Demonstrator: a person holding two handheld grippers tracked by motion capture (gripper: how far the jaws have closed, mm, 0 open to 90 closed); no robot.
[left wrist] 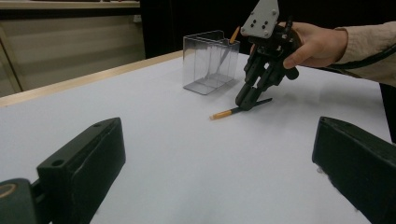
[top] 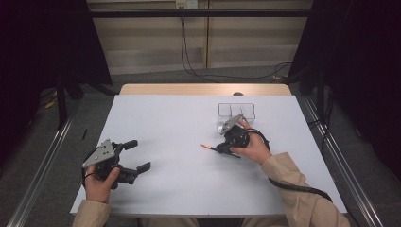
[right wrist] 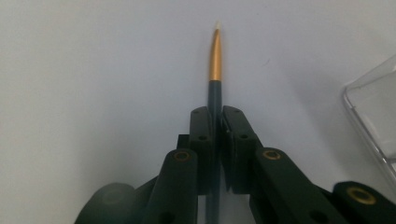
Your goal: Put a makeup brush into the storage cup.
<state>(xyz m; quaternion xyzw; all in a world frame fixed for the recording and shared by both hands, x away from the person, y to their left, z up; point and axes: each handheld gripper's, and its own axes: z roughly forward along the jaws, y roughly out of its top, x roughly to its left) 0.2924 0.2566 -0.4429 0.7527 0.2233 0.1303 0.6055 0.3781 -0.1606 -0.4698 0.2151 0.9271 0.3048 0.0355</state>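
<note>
Right gripper view: our right gripper pinches a pen; left gripper rests wide, near left.

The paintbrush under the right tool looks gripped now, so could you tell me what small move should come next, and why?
Probably a short lift straight up. The right tool has its jaws closed on the dark handle of the paintbrush, which lies flat on the table. The clear organizer stands just beyond it and already holds another brush, so raising this one first would let it clear the rim.
</note>
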